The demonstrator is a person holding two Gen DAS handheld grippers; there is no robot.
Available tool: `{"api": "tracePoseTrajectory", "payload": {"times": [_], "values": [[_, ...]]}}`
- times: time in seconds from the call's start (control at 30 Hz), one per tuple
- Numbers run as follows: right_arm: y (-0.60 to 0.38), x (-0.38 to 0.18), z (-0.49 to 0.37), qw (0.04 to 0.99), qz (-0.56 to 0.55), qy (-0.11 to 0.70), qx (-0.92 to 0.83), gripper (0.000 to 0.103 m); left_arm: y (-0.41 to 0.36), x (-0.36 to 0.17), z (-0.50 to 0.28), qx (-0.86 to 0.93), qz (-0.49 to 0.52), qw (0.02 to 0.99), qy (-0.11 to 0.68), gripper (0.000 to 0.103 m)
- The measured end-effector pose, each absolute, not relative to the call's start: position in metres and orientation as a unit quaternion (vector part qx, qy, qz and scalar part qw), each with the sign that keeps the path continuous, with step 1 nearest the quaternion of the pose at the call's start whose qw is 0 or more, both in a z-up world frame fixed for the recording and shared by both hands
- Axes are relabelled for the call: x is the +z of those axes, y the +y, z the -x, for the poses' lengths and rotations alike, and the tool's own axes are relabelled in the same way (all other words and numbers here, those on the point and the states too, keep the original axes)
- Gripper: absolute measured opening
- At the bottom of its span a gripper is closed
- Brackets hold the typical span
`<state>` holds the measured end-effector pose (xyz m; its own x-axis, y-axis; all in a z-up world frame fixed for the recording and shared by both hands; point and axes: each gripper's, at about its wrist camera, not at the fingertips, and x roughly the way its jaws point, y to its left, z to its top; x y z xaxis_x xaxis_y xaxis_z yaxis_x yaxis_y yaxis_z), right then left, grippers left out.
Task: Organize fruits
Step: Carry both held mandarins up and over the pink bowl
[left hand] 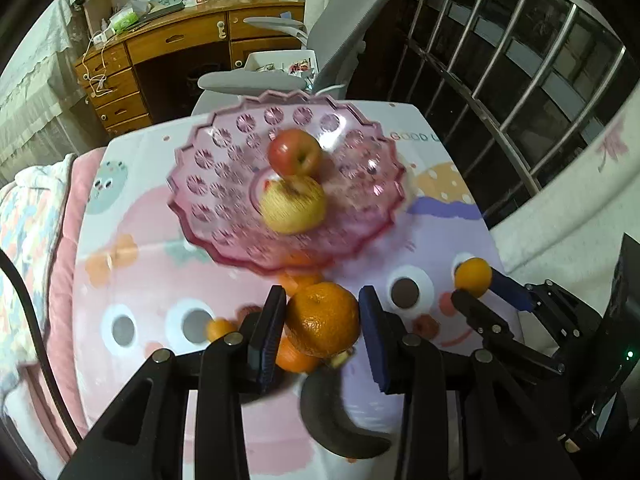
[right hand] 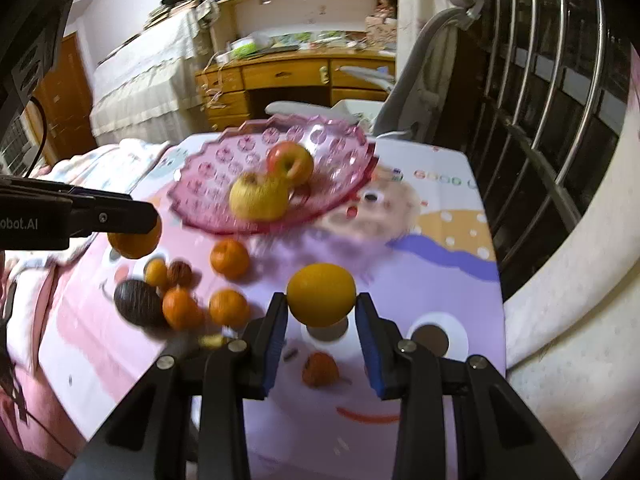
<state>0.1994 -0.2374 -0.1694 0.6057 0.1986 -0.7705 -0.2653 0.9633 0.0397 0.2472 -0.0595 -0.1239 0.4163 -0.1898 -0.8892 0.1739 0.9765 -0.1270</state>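
Observation:
A pink plastic fruit plate stands on the table with a red apple and a yellow apple in it. My left gripper is shut on a large orange, lifted above the table just before the plate; it also shows at the left of the right wrist view. My right gripper is shut on a smaller yellow-orange fruit, also held above the table; the left wrist view shows it at the right.
Loose on the cartoon-print table cover lie several tangerines, a dark avocado-like fruit and a small brownish fruit. A dark curved fruit lies under my left gripper. A grey chair and window bars stand behind.

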Motion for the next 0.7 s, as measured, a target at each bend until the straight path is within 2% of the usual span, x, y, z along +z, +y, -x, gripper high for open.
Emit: {"api": "tracePoseTrajectory", "payload": {"times": [0.33, 0.7], "values": [[-0.206, -0.154, -0.243, 0.908, 0.015, 0.411, 0.077, 0.035, -0.021, -0.121, -0.311, -0.126, 0.020, 0.842, 0.524, 0.036], [-0.182, -0.167, -0.283, 0.899, -0.011, 0.434, 0.046, 0.035, 0.011, -0.160, -0.356, -0.126, 0.046, 0.831, 0.540, 0.037]]}}
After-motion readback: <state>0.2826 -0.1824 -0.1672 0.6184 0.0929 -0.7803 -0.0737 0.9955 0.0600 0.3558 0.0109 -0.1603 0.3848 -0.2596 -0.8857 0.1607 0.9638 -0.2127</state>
